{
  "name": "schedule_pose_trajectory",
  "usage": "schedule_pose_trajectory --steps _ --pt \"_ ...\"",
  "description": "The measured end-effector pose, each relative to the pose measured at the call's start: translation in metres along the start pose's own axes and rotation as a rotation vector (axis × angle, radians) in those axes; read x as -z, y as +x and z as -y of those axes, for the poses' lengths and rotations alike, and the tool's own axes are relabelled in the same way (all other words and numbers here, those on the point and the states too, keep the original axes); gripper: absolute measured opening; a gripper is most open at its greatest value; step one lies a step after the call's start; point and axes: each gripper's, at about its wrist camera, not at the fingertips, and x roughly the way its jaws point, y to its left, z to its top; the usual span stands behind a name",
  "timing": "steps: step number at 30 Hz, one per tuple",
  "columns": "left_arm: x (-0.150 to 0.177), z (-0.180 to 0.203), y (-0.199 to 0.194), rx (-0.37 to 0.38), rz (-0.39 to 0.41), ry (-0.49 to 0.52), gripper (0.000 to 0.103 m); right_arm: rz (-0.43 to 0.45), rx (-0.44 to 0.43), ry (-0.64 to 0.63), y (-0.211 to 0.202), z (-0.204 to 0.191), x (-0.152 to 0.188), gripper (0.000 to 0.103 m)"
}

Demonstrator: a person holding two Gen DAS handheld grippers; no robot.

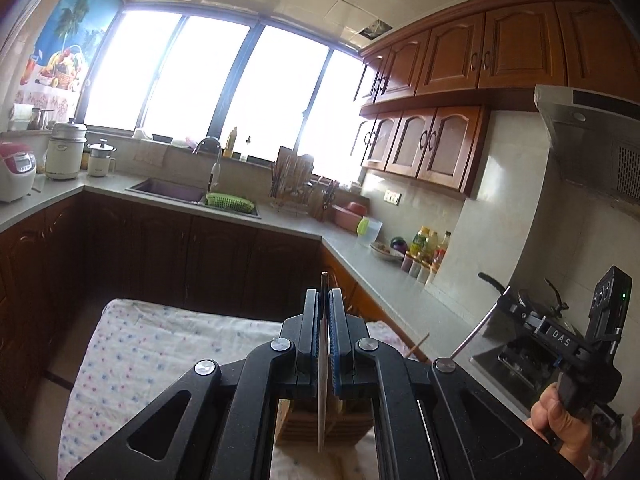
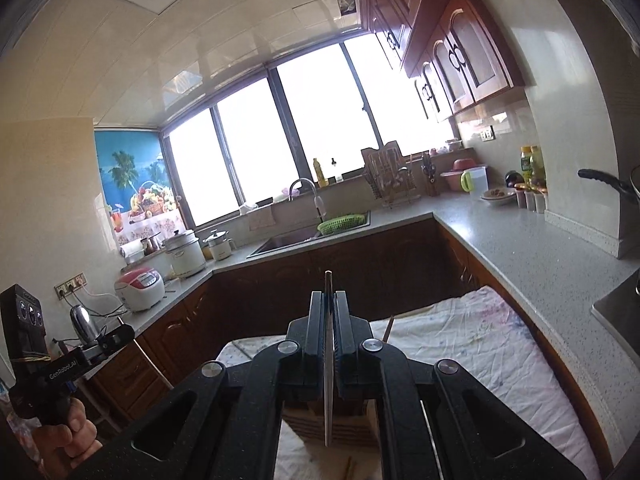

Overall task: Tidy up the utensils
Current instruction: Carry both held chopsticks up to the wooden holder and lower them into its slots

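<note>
My left gripper (image 1: 325, 293) is shut on a thin pale flat utensil (image 1: 322, 380), seen edge-on. It runs from above the fingertips down towards a slotted wooden block (image 1: 294, 420) on the floral-cloth table (image 1: 140, 340). My right gripper (image 2: 330, 294) is shut on a thin silvery flat utensil (image 2: 329, 392), also edge-on, and it hangs above the same wooden block (image 2: 354, 424) on that table (image 2: 480, 340). Both grippers point out over the table towards the window. What kind of utensil each one holds is hard to tell. A chopstick tip (image 2: 388, 327) sticks up behind the right fingers.
A grey L-shaped counter (image 2: 520, 252) wraps the room, with a sink (image 2: 288, 240), a green basket (image 2: 344, 222), a dish rack (image 2: 390, 180), rice cookers (image 2: 140, 286), bottles (image 2: 530, 164) and a pan handle (image 2: 608, 182). A person's hand (image 1: 560, 420) holds the other gripper's handle at the right.
</note>
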Motion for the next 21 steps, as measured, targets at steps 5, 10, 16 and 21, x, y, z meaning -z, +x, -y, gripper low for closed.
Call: schedule_pose_trajectory --steps 5,10,16,21 --pt "0.004 -0.001 0.046 -0.019 0.045 -0.003 0.003 0.027 0.043 -0.023 0.028 0.003 -0.01 0.004" --pt "0.043 -0.011 0.094 -0.026 0.039 -0.019 0.003 0.008 0.06 -0.029 0.052 0.009 0.013 0.004" --pt "0.088 -0.026 0.138 -0.062 -0.026 -0.045 0.003 -0.024 0.085 -0.028 0.069 0.019 0.052 0.004" --pt "0.106 -0.03 0.162 -0.078 -0.081 -0.039 0.003 -0.085 0.095 0.001 0.083 0.031 0.075 0.004"
